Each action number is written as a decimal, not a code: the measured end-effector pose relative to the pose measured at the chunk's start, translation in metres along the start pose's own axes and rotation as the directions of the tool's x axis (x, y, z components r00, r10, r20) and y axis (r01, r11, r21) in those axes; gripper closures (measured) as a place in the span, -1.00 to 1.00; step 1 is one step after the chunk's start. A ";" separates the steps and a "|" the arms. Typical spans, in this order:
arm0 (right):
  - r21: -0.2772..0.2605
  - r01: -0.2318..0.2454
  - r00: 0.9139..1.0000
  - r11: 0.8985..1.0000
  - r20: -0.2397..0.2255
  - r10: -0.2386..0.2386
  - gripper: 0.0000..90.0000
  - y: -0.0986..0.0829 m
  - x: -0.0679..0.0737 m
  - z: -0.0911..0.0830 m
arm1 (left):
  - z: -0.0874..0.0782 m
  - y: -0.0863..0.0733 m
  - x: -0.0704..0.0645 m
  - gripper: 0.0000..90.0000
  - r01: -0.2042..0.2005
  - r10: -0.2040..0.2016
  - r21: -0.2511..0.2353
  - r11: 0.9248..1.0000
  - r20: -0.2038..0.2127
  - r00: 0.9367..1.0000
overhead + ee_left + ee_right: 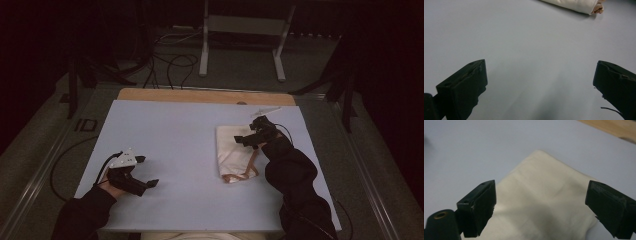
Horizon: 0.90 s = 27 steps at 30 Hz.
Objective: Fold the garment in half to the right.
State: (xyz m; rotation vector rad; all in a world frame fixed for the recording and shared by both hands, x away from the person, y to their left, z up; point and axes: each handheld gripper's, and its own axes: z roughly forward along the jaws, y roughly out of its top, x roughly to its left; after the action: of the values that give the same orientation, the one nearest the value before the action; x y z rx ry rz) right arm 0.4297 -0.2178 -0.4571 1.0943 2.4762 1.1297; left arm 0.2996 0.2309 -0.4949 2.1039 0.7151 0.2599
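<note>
A pale blue table top (170, 130), edged at its far side by a bare wooden strip (200, 95), sits in a dim room. Beyond the table, grey floor (235, 65) carries looping black cables (172, 67) and a white metal stand (243, 30) — walls behind lost in darkness.

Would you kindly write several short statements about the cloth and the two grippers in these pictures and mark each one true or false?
1. The right gripper hovers over the folded cream cloth. True.
2. The left gripper is shut on the cloth. False: it is open over the bare blue table top, apart from the cloth.
3. The right gripper's jaws stand wide apart. True.
4. The cloth lies on the table's left half. False: it lies on the right half.
</note>
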 end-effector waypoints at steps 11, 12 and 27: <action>-0.042 0.044 0.999 0.998 -0.011 -0.045 -0.78 -0.014 0.010 -0.026 | -0.003 0.001 0.000 -1.00 -0.004 0.004 -0.009 1.000 -0.007 1.000; -0.048 0.045 0.999 0.998 -0.015 -0.046 -0.78 -0.016 0.011 -0.029 | -0.003 0.001 0.000 -1.00 -0.004 0.004 -0.010 1.000 -0.007 1.000; -0.073 0.057 0.998 0.996 -0.015 -0.058 -0.78 -0.055 0.023 -0.059 | -0.002 0.001 -0.001 -1.00 -0.002 0.002 -0.010 1.000 -0.002 1.000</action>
State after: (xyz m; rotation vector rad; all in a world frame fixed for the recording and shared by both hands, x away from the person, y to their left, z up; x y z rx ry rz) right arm 0.3562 -0.2585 -0.4540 0.9915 2.4417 1.2070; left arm 0.2983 0.2311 -0.4927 2.0952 0.7122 0.2663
